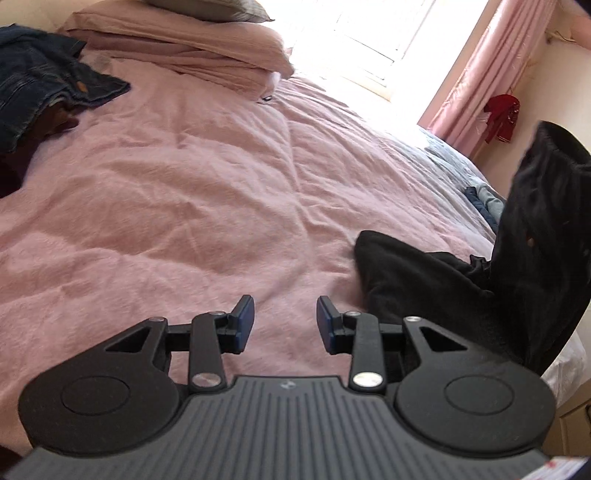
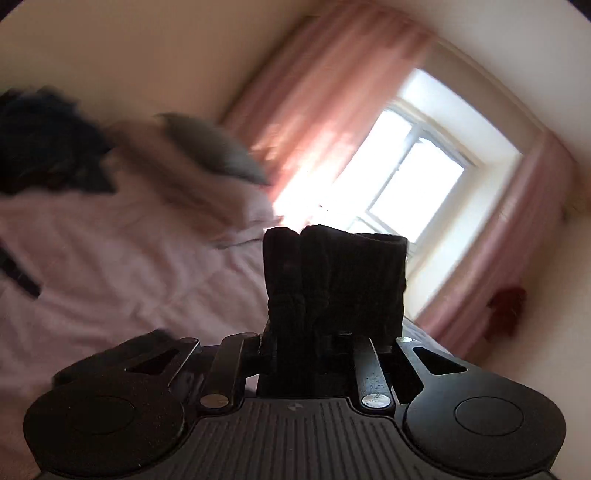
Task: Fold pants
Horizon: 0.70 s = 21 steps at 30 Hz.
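The black pants [image 1: 424, 280] lie bunched on the pink bed cover [image 1: 184, 206] at the right in the left wrist view, and one part of them rises in a tall fold [image 1: 546, 221] by the right edge. My left gripper [image 1: 285, 317] hovers over the cover just left of the pants, open, with nothing between its blue pads [image 1: 246, 321]. In the blurred right wrist view my right gripper [image 2: 328, 332] is shut on a thick bunch of the black pants [image 2: 332, 273], which stands up between the fingers and hides their tips.
Dark denim jeans [image 1: 40, 85] lie at the bed's far left corner. Pink pillows [image 1: 177, 44] are stacked at the head, below a bright window [image 1: 369, 33] with pink curtains [image 1: 491, 70]. A red garment [image 1: 500, 116] hangs on the wall. Bluish cloth [image 1: 487, 201] lies at the bed's right edge.
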Each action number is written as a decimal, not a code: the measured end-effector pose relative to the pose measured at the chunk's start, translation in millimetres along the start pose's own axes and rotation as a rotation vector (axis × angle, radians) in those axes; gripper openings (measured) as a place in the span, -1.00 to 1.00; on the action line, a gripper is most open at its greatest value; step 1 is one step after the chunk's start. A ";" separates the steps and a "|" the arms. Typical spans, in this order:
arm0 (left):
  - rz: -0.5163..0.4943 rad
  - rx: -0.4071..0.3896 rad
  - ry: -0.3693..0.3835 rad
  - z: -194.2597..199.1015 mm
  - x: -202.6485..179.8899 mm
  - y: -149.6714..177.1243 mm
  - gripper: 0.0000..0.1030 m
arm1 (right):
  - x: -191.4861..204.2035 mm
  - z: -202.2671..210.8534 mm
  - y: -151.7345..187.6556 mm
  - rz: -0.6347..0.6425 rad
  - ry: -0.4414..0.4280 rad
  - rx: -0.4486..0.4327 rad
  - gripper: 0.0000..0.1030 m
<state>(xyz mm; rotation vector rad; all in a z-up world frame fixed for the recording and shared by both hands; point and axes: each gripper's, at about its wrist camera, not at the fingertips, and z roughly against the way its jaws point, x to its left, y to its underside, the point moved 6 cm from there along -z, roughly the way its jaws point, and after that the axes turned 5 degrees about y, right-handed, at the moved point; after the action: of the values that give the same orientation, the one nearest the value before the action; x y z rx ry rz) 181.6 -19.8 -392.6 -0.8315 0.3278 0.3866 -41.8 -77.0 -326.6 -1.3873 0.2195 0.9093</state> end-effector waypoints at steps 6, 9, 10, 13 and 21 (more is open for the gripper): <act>0.076 0.022 -0.008 14.5 42.0 18.7 -0.41 | 136.1 -12.4 70.6 0.379 -0.117 0.068 -0.73; 0.068 0.033 0.003 13.2 43.6 23.4 -0.41 | 124.2 -12.2 66.5 0.346 -0.122 0.089 -0.67; 0.061 0.036 0.005 11.7 41.3 23.9 -0.41 | 119.7 -14.3 67.3 0.349 -0.134 0.101 -0.57; 0.061 0.031 0.056 10.3 29.5 22.2 -0.41 | 110.5 -3.2 56.9 0.311 -0.163 0.126 -0.40; -0.104 -0.021 0.245 18.5 -52.6 8.4 -0.41 | -26.5 39.0 68.6 -0.714 -0.139 0.209 -0.26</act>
<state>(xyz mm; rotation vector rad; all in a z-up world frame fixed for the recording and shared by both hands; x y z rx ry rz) 133.7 -11.2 -363.9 -0.9143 0.5059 0.1914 -118.8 -58.6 -352.5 -1.0812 -0.2717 0.3671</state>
